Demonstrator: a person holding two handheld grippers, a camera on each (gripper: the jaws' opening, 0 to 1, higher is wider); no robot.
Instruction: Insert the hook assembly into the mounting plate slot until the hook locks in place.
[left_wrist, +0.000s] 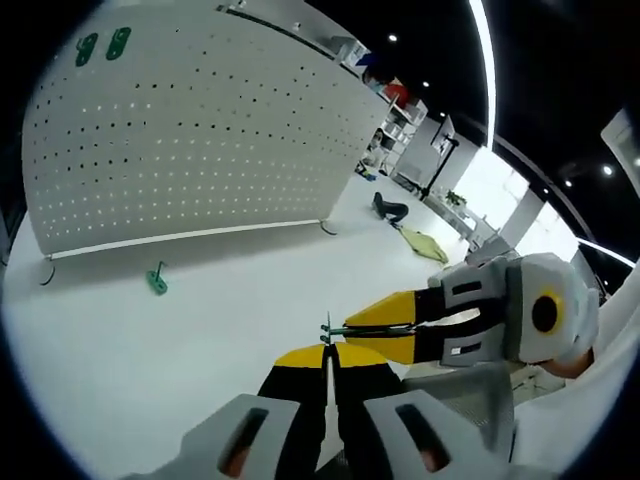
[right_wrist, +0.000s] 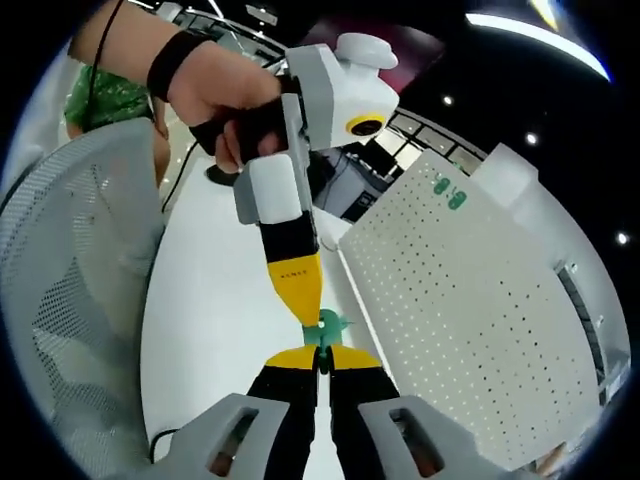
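Hook assembly (left_wrist: 328, 331) is a small green piece, pinched between both grippers at once, low over the white table (left_wrist: 200, 330) and in front of the perforated mounting plate (left_wrist: 190, 130), which stands upright on that table. In the left gripper view the left gripper (left_wrist: 327, 352) has its yellow-tipped jaws drawn together on the piece's lower end, while the right gripper (left_wrist: 335, 328) enters from the right with its jaws clamped on the same piece. The right gripper view confirms it: the right gripper (right_wrist: 322, 352) is closed on the green part (right_wrist: 325, 327) and the left gripper (right_wrist: 305, 308), held by a hand (right_wrist: 215, 95), meets it tip to tip.

Relative to the mounting plate, the held piece lies well apart from its face. The part's long axis cannot be told; it is too small and largely covered by the jaws. Judged from both views, neither gripper is clearly nearer the plate.

A second green hook (left_wrist: 156, 281) rests on the table near the plate's lower edge. Two green pieces (left_wrist: 103, 46) already sit in the plate's upper corner.

Judgement: insertion not yet begun; the piece must travel toward the plate face and be aligned with a slot.
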